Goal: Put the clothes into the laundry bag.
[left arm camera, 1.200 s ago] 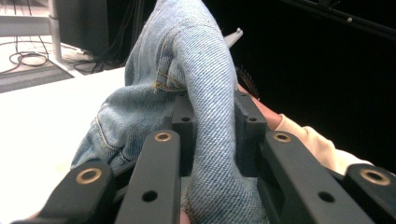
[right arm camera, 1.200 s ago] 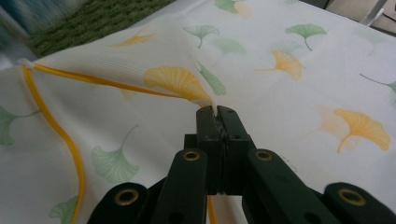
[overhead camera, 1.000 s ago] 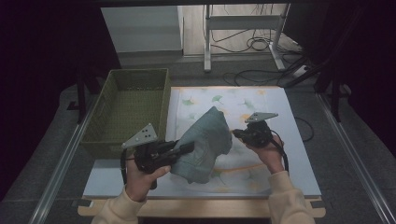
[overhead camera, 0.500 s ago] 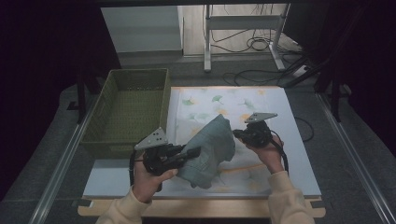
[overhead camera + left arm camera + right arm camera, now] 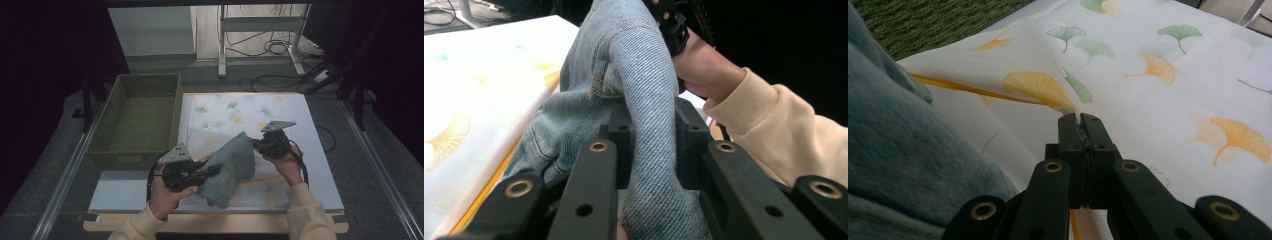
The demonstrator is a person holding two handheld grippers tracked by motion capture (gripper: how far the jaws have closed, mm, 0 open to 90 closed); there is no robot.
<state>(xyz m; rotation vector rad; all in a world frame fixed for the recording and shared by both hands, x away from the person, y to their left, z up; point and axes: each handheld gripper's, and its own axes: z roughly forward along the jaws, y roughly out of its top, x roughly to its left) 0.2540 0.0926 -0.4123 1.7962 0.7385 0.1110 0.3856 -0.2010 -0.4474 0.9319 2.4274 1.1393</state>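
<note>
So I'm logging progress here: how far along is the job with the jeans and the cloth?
Midway, by the look of it. Done: both grips are made. In hand: the left gripper is clamped on a fold of the jeans, and the right gripper pinches the leaf-print cloth, raising a small peak. Left: the green basket has nothing in it, so if the jeans belong there, that move is not yet done.

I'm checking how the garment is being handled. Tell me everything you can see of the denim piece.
The denim piece is light blue, faded twill with stitched seams and folded hems, bunched into a soft heap. It lies on the leaf-printed cloth, right of the green basket. The left claw is shut on a thick fold of it, lifting that part. The right claw pinches the printed cloth beside it. What garment it is cannot be told.
</note>
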